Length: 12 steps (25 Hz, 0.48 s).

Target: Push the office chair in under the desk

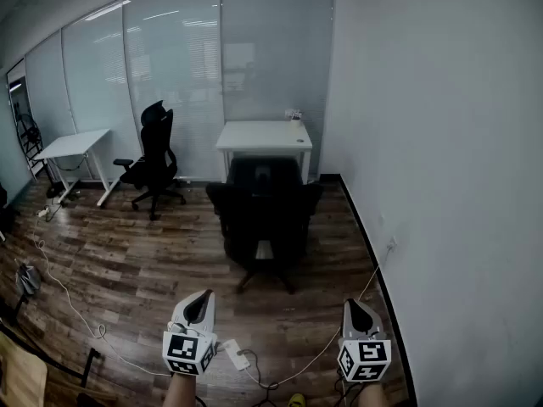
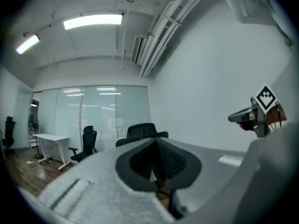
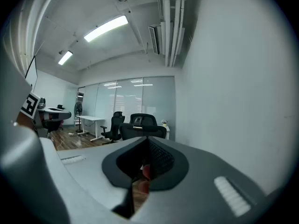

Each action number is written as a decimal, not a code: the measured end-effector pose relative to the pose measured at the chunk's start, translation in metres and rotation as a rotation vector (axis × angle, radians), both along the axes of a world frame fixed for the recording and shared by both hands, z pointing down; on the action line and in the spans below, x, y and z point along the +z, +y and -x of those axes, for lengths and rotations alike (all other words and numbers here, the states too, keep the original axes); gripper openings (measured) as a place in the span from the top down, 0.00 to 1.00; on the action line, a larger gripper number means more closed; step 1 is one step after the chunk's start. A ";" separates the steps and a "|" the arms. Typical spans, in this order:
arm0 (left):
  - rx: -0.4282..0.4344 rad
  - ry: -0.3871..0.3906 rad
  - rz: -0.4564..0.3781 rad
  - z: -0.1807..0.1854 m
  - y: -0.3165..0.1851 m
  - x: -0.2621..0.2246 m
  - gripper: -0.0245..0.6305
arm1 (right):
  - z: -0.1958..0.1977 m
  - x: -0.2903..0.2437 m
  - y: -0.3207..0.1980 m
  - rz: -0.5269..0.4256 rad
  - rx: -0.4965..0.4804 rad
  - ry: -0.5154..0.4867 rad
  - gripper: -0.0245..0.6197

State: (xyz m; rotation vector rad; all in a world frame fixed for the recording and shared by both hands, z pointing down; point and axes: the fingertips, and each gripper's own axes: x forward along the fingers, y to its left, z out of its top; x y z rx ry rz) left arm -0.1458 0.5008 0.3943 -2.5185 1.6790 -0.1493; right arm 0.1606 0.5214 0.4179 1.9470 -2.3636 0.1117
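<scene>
The black office chair (image 1: pixel 264 217) stands in the middle of the room with its back to me, just in front of the white desk (image 1: pixel 263 135) by the glass partition. Its headrest shows above the jaws in the left gripper view (image 2: pixel 142 130) and the right gripper view (image 3: pixel 142 121). My left gripper (image 1: pixel 201 300) and right gripper (image 1: pixel 355 306) are held low near me, well short of the chair, touching nothing. Both are shut and empty. The left gripper (image 2: pixel 156 140) and the right gripper (image 3: pixel 148 139) point toward the chair.
A second black chair (image 1: pixel 152 157) and another white desk (image 1: pixel 76 145) stand at the left. Cables and a white power strip (image 1: pixel 235 354) lie on the wooden floor near my feet. A plain wall (image 1: pixel 441 185) runs along the right.
</scene>
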 end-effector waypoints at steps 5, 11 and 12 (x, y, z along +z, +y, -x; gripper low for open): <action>-0.001 0.001 -0.007 -0.001 0.001 -0.003 0.96 | 0.000 0.003 0.003 0.006 0.001 0.030 0.96; -0.002 0.000 -0.004 -0.004 0.003 -0.001 0.96 | -0.002 0.004 0.006 0.005 -0.001 0.019 0.96; -0.003 0.000 -0.003 -0.004 0.004 -0.001 0.96 | -0.002 0.005 0.006 0.007 -0.001 0.017 0.96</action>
